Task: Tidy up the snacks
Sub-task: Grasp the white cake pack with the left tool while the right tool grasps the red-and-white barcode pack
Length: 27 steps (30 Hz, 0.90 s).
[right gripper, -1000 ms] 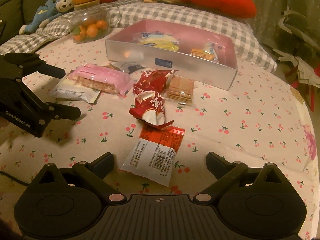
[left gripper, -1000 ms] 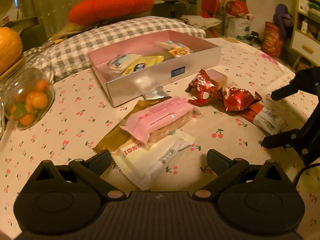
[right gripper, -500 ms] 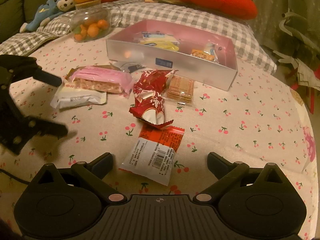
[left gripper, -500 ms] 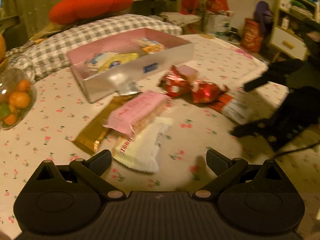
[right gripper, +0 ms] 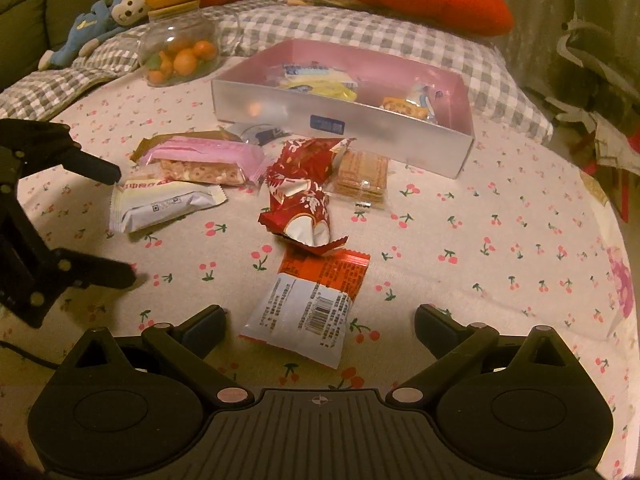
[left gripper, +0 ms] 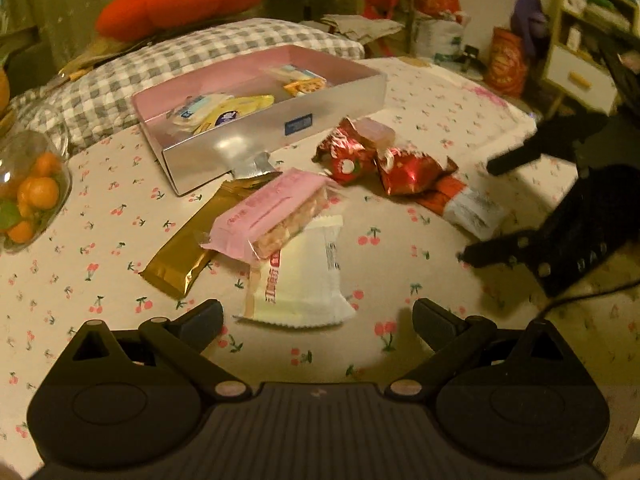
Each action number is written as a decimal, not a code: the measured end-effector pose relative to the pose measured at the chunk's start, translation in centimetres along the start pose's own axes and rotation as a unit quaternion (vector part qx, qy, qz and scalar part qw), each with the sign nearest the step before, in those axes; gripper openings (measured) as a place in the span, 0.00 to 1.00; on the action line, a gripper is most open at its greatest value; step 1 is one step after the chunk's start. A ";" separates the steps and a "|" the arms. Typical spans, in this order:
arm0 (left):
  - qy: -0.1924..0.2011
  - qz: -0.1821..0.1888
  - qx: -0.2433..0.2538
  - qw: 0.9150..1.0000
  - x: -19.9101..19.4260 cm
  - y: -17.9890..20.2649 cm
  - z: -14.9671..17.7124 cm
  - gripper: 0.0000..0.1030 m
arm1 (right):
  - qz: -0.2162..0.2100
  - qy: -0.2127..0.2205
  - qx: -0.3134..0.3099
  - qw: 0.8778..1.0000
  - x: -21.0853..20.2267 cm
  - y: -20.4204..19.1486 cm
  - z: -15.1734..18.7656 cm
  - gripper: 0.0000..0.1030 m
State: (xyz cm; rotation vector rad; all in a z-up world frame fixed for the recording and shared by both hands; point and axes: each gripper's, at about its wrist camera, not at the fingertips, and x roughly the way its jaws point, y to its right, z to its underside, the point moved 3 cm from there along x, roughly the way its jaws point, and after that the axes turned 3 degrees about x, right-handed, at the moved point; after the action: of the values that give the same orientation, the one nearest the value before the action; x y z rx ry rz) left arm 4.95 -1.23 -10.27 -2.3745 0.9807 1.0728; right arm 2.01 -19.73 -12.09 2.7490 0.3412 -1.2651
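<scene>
Gold bar (left gripper: 188, 240) half under pink pack (left gripper: 272, 212)

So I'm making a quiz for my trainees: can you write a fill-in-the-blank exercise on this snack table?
1. The pink-wrapped bar lies partly on top of a gold packet and a ____ packet.
2. The left claw and right claw are both ____.
3. The clear jar holds small ____ fruits.
4. The snacks already sorted lie in a silver box with a ____ interior.

Missing words: white; open; orange; pink
</scene>
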 end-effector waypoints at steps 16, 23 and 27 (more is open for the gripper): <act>-0.001 -0.020 -0.106 0.994 1.3 -1.3 -0.7 0.82 | -0.011 -0.002 0.044 0.999 0.9 0.6 -0.6 0.97; -0.002 -0.035 -0.110 0.993 0.9 -1.5 -0.9 0.55 | -0.021 0.010 0.042 0.999 0.6 0.2 -1.1 0.67; -0.006 -0.032 -0.117 0.993 0.7 -1.7 -0.9 0.52 | -0.028 0.011 0.041 0.999 0.3 -0.1 -1.3 0.41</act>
State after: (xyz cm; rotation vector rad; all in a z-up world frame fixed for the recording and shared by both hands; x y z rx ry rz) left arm 6.99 -0.89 -10.16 -2.5610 0.8066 1.2371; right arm 3.17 -19.36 -11.44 2.8442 0.3784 -1.2901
